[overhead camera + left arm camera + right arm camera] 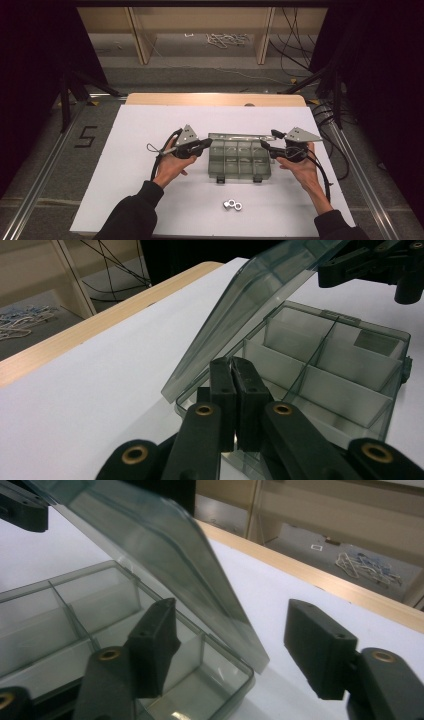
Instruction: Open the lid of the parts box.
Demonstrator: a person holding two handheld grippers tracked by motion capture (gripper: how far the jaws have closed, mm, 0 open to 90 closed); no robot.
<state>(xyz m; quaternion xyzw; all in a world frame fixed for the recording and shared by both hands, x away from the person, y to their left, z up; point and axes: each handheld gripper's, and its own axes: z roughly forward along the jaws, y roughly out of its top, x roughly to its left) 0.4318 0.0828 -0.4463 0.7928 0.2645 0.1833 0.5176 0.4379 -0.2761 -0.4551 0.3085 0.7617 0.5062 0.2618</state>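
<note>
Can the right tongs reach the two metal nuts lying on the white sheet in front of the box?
Probably yes: the right tongs are open at the box, and bare sheet separates them from the nuts.

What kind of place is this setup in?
Probably a lab or recording workspace, not a home. A white-covered table stands inside a metal rail frame, loose cables trail across the floor behind it, and a taped number five marks the floor.

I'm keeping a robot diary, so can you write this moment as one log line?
box: lid open, tilted | left gripper: shut, at box edge | right gripper: open, astride box corner | nuts: on table
</note>
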